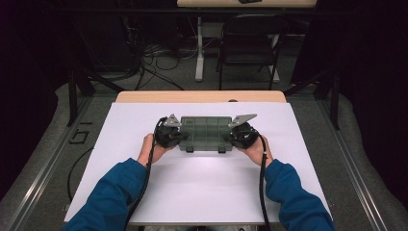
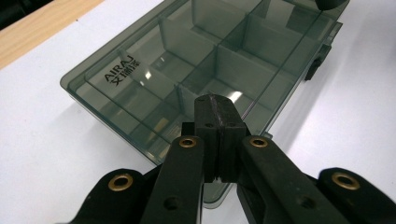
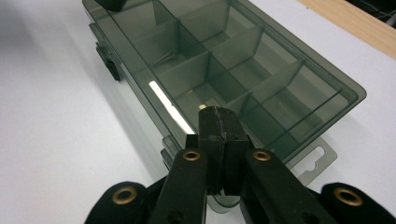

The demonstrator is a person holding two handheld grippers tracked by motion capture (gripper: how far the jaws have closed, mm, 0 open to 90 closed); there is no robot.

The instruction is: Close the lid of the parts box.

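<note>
A smoky divided box (image 1: 206, 133) is lying lidded on the white counter (image 1: 202, 187), long axis running left to right. It is being flanked end-on by the left tongs (image 1: 176, 136) and right tongs (image 1: 236, 137), both clenched empty, equally near.

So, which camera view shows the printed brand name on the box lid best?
The left gripper view: the brand name on the compartment box is close and readable. The high view shows the box too small; the right gripper view shows its other end.

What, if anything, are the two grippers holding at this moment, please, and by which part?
Nothing. The left gripper and right gripper are both shut with nothing between their pads, tips over opposite ends of the closed organizer box.
</note>
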